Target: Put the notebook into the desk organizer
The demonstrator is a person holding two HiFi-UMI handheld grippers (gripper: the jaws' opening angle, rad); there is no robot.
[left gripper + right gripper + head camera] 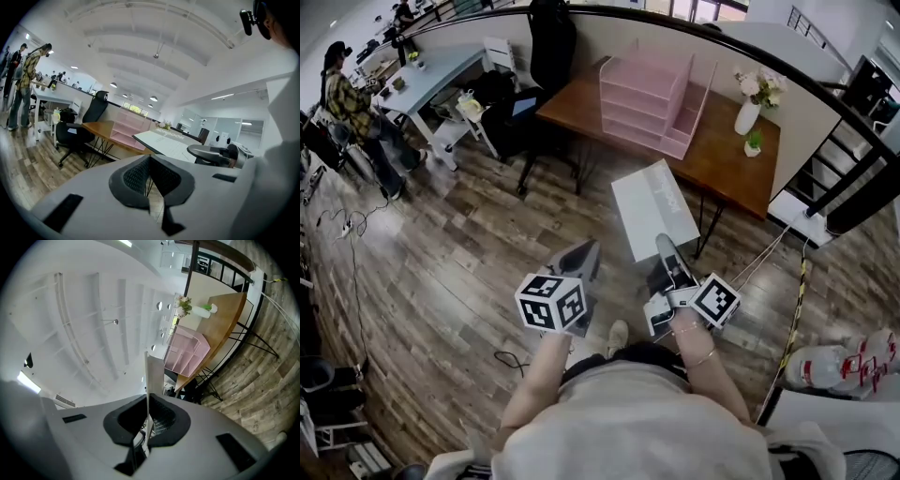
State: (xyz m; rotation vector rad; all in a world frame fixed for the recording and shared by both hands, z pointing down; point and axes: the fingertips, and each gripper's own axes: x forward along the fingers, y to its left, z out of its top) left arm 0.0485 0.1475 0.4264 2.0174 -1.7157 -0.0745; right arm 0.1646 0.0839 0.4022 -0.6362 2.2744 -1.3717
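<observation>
Notebook (654, 208): pinched edgewise in right hand-held gripper (664, 247), held short of table (727, 161). Left hand-held gripper (582, 255): pressed together, empty. Carrying step judged; approach to desk organizer (645, 101) required next.

Two grippers are showing: left gripper (581, 255) and right gripper (665, 246). One notebook (652, 206) is sitting between the right's jaws; ahead, one desk organizer (642, 98), one vase (747, 117) and one potted plant (753, 142) are standing.

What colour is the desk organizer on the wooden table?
Pale pink tiered desk organizer, clearest in head view.
</observation>
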